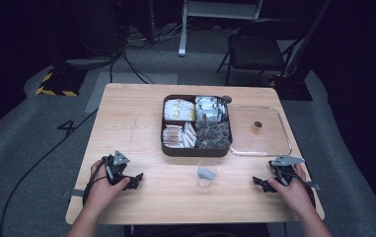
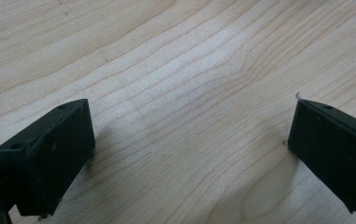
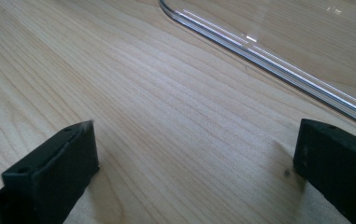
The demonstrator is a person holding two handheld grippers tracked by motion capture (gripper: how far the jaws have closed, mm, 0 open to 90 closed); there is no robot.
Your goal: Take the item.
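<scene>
Both grippers, left [image 1: 135, 180] and right [image 1: 258, 182], rest wide open and empty; the cup [image 1: 207, 174] at twelve o'clock between them holds something grey, unclear.

Pale wood table [image 1: 141, 128], square, grain running lengthwise, set on grey carpet [image 1: 22, 133]. Dark, unlit surround; light falling mainly on tabletop. Black folding chair [image 1: 257, 49] behind far right corner. White stand leg [image 1: 182, 29] at far centre. Black cables [image 1: 136, 49] trailing across floor behind, one more running along left side. Yellow-black hazard tape [image 1: 52, 84] on a base at far left. Number 4 [image 1: 68, 127] marked on carpet.
</scene>
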